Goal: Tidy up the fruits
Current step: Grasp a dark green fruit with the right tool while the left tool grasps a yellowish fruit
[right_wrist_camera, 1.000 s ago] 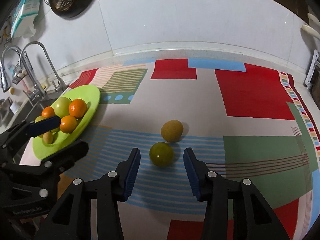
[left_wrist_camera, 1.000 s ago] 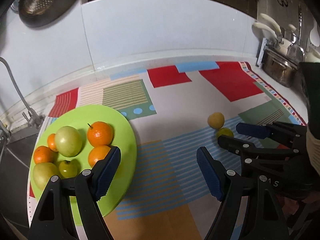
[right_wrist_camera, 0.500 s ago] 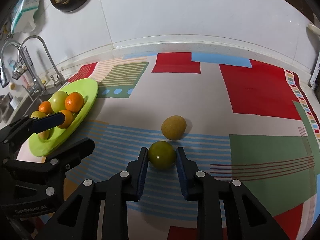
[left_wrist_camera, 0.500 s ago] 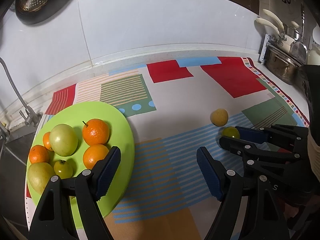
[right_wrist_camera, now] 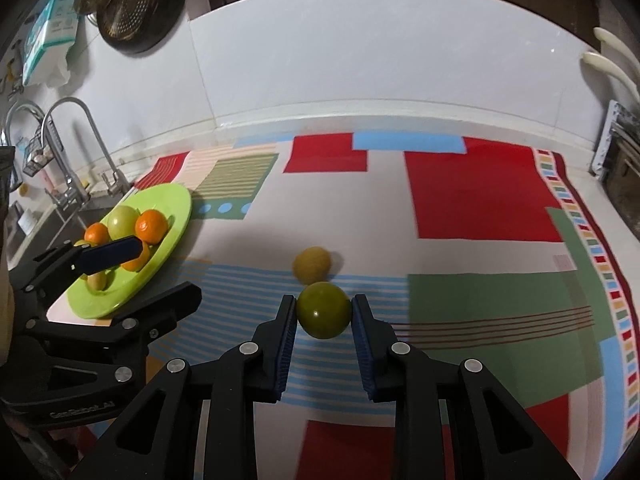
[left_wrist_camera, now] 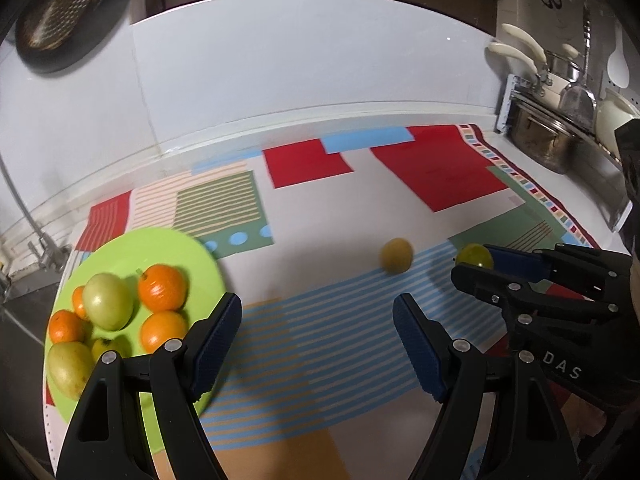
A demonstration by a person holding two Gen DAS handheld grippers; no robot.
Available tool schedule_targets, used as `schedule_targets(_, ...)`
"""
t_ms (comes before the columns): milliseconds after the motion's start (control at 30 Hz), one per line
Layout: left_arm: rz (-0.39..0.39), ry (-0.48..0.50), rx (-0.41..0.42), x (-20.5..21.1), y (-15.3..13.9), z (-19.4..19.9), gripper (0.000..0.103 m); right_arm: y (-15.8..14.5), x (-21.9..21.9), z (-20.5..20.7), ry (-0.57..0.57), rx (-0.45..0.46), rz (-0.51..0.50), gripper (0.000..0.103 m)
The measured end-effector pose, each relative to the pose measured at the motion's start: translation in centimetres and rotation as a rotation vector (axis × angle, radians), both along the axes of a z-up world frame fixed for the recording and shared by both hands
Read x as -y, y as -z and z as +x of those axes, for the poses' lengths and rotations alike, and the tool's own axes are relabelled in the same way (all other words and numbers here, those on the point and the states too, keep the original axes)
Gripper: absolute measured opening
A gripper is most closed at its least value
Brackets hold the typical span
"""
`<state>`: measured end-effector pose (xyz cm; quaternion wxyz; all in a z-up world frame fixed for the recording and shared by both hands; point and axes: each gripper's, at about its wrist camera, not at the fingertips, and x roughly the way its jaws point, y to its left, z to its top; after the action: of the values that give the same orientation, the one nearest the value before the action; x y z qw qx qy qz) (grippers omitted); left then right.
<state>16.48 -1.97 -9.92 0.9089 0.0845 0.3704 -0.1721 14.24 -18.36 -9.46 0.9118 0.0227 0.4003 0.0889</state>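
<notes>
One green fruit, round, glossy, olive-toned, sits lower centre of frame, clamped in right gripper. Left gripper jaws apart, holding nothing. Yellowish fruit lies just behind on patterned cloth.

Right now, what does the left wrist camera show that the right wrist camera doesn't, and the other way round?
Only the left wrist view shows the steel pot at the far right of the counter, and the left gripper open over the cloth with nothing between its fingers.

Only the right wrist view shows the two faucets by the sink, and the right gripper with both pads against the green fruit.

Both show the green plate of fruit, the yellow fruit loose on the patchwork cloth, and the hanging colander.
</notes>
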Motion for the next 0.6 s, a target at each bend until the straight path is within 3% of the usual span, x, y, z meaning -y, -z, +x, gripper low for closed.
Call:
schedule_targets(300, -0.018, 0.072, -0.031, 4.1, 0.7, 1.8, 0.075, -0.4, 3.6, -0.3, 0.057, 0.013, -0.002, 0.029)
schedule_targets(600, -0.006, 0.086, -0.085, 7.2, 2.6, 3.9, 0.059, -0.1, 6.2, 0.6, 0.092, 0.012, 0.003, 0.029)
